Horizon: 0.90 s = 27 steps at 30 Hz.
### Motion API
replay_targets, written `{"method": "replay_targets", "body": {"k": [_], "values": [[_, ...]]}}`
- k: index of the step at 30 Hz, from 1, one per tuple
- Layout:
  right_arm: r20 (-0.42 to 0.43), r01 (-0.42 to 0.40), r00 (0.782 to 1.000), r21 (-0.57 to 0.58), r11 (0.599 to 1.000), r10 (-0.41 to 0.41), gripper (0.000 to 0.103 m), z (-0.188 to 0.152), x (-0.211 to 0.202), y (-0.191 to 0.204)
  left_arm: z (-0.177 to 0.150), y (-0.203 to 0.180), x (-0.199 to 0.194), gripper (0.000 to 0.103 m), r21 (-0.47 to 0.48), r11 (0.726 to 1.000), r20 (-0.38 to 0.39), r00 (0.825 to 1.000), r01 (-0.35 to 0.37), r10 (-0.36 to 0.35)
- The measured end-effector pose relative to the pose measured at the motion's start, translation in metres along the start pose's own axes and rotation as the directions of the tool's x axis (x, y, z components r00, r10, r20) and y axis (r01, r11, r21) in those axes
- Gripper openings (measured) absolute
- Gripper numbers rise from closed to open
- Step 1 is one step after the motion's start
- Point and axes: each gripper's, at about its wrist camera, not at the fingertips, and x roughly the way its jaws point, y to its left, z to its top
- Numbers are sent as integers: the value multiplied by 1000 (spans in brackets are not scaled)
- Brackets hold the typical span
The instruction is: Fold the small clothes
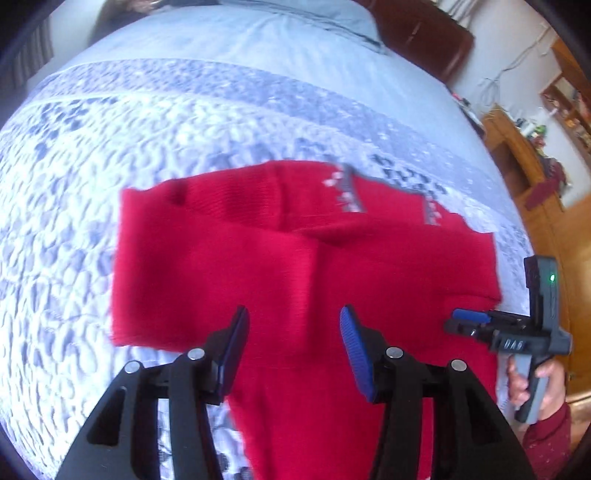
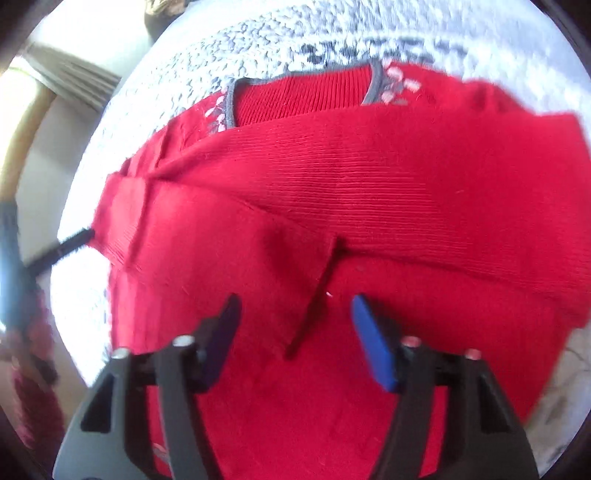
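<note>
A small red knit sweater (image 1: 295,251) lies on the bed, its sleeves folded in across the body and its grey collar trim (image 1: 349,188) at the far side. My left gripper (image 1: 293,332) hovers over the near part of the sweater, jaws open and nothing pinched between the blue pads (image 1: 354,350). In the right wrist view the sweater (image 2: 369,177) fills the frame, with a sleeve cuff edge (image 2: 317,295) running between the fingers of my right gripper (image 2: 295,317), which is open above the cloth. The right gripper (image 1: 465,319), held by a hand (image 1: 535,380), also shows at the sweater's right edge.
The bed carries a quilted white and blue-grey bedspread (image 1: 110,147). A dark wooden headboard (image 1: 424,33) stands at the far end. Wooden furniture (image 1: 517,155) with small items stands right of the bed. A blurred dark bar (image 2: 62,249) reaches in at the sweater's left edge.
</note>
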Motion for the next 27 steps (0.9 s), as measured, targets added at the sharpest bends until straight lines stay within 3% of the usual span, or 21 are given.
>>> {"method": "replay_targets", "body": {"k": [1,4,10,15,19,22,24,27], "values": [[-13,-38,999,6,999,38,49,2,4,0,-1,5,1,51,-12,1000,1,1000,-5,5],[-53,-71,996,-3,997,71,7,8,15,5,-2,15,3,51,-31,999,8,999,-34,34],[67,-96,993,-40,995,98,6,19,-37,2,0,27,-12,52,-44,993,67,991,-113,116],[169,41,985,-49,998,-33,6,32,-100,-33,10,20,-9,52,-30,983,93,979,-179,181],[190,127,974,5,992,-126,6,35,-123,-71,16,4,15,53,-1,970,69,968,-244,243],[140,162,976,34,986,-165,6,28,-113,-103,19,-5,40,53,36,936,43,937,-349,347],[95,197,975,35,980,-200,11,24,-96,-114,21,-5,56,53,36,919,23,919,-393,393],[93,233,968,26,972,-234,32,18,-88,-121,23,2,63,55,11,924,7,924,-383,383]]}}
